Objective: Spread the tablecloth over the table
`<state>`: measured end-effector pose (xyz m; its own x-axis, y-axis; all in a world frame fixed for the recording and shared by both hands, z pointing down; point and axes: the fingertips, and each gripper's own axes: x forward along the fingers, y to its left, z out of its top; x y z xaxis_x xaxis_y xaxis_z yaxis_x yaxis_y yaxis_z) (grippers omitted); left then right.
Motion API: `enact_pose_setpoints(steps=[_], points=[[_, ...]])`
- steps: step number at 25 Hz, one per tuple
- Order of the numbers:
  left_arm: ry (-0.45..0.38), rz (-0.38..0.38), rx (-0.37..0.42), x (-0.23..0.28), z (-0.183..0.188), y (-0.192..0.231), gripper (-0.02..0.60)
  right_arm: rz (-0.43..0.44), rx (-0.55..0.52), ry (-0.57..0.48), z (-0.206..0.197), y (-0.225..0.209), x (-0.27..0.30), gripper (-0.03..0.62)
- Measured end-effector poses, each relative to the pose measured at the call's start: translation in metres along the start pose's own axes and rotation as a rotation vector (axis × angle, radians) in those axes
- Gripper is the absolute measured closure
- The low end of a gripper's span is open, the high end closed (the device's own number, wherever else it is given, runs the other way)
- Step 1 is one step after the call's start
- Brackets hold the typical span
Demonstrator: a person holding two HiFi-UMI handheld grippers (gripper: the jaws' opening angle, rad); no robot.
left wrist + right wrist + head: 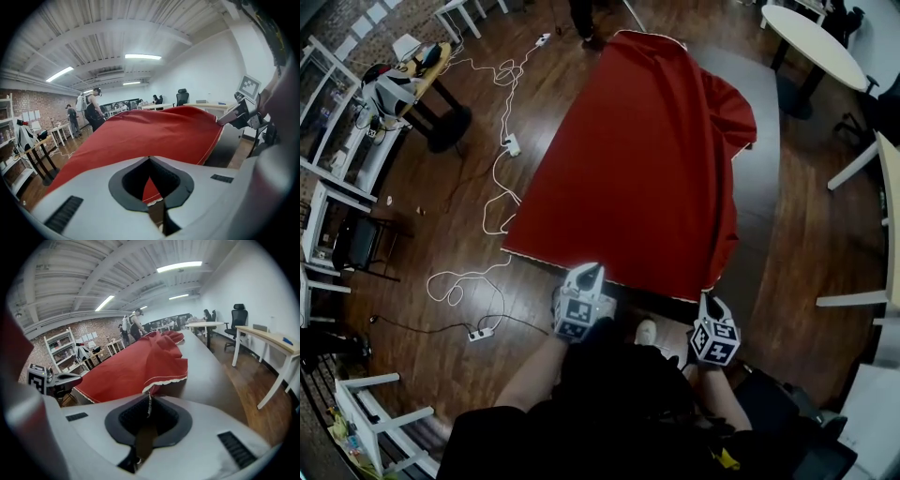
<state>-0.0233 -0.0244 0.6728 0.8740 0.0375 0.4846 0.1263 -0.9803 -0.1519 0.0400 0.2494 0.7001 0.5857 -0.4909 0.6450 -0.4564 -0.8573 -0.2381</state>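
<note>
Nearest, the left hand-held gripper (592, 272) and the right hand-held gripper (710, 302) are each clamped tight on the white-trimmed near hem of the red tablecloth (637, 159). The cloth covers the left part of the grey counter (764, 187); the right strip is bare. The cloth's far right edge lies bunched. Wooden floor (412, 281) lies open on both sides, with white cables (502, 150) at the left and a white table (816, 37) at the far right.

Tablecloth (642, 169): red, thin white trim along the hem. Lies lengthwise on the table (761, 202), a long dark grey top. Cloth sits off-centre: left side hangs over the table's left edge, right side stops short and leaves a bare strip of tabletop. Loose folds bunched at the far right part; the rest mostly flat.
</note>
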Motion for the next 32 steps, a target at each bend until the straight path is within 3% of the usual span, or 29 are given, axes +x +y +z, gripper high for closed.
enact_pose_setpoints(steps=[6,14,18,20,28,32], points=[[-0.007,-0.002,-0.021,0.002,0.008,-0.001,0.58,0.052,-0.017,0.019,-0.005,0.017,0.003,0.574],[0.036,-0.125,0.001,0.027,0.02,-0.036,0.58,0.096,-0.043,0.059,-0.009,0.024,0.012,0.568],[0.084,-0.177,0.018,0.047,0.017,-0.045,0.568,0.207,-0.052,0.112,-0.019,0.042,0.008,0.388],[0.09,-0.195,0.023,0.055,0.019,-0.048,0.568,0.216,-0.051,0.113,-0.02,0.04,0.002,0.388],[0.043,-0.301,0.045,0.089,0.063,-0.071,0.568,0.044,0.053,-0.035,0.031,-0.038,-0.003,0.388],[0.072,-0.355,0.084,0.098,0.075,-0.082,0.568,-0.05,0.101,-0.062,0.054,-0.067,0.023,0.388]])
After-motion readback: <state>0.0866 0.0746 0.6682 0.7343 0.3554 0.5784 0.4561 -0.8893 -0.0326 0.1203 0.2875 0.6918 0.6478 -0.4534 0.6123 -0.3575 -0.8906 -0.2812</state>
